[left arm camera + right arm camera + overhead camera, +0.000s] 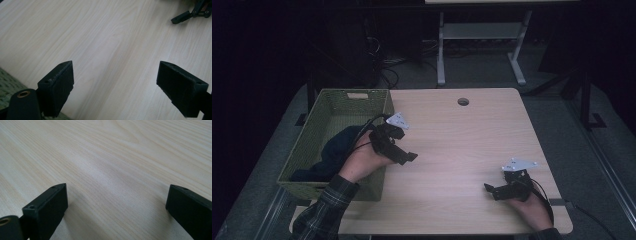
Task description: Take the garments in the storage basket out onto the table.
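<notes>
My left gripper (406,156) hovers just right of a green woven basket (323,111), at the left part of the wooden table (462,140). Its jaws stand open in the left gripper view (116,75), with bare wood between them. A dark blue cloth (336,150) lies crumpled inside the basket, partly hidden by the left hand. My right gripper (493,190) rests low near the table's front right corner, pointing left. The right gripper view has its jaws wide open (117,195) over bare tabletop, holding nothing.
A round cable hole (463,101) sits near the table's far edge. The basket's green weave (5,82) edges into the left gripper view, and the right gripper (190,13) lies far off at its top right. A white desk frame (482,35) stands beyond the table.
</notes>
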{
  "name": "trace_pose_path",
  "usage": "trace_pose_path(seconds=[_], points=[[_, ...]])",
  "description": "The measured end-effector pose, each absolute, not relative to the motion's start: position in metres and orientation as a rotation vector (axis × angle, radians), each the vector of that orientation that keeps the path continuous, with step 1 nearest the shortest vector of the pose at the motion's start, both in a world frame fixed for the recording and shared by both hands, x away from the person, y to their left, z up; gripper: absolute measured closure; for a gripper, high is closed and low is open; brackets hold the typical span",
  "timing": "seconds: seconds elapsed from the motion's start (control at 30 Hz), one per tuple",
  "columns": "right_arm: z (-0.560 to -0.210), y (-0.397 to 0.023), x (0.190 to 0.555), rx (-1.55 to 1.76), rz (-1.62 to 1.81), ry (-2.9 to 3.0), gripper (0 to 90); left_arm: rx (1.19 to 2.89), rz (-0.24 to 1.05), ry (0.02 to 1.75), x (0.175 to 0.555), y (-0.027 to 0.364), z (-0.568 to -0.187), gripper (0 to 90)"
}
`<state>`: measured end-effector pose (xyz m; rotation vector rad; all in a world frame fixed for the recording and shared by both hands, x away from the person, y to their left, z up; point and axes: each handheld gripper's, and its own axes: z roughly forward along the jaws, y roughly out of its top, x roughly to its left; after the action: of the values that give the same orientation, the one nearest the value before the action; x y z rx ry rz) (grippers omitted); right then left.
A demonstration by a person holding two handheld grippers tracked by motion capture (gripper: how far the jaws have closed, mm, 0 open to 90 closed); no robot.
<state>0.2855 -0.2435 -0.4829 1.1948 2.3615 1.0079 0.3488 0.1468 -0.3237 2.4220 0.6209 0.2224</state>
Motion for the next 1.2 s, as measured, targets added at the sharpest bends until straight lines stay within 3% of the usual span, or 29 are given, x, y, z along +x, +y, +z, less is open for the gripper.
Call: trace_pose_path(seconds=[1.2], points=[[-0.483,-0.244,0.286,1.203,1.004,2.360,2.9,2.383,0.376,0.811,0.356,0.228,-0.290,14.0]])
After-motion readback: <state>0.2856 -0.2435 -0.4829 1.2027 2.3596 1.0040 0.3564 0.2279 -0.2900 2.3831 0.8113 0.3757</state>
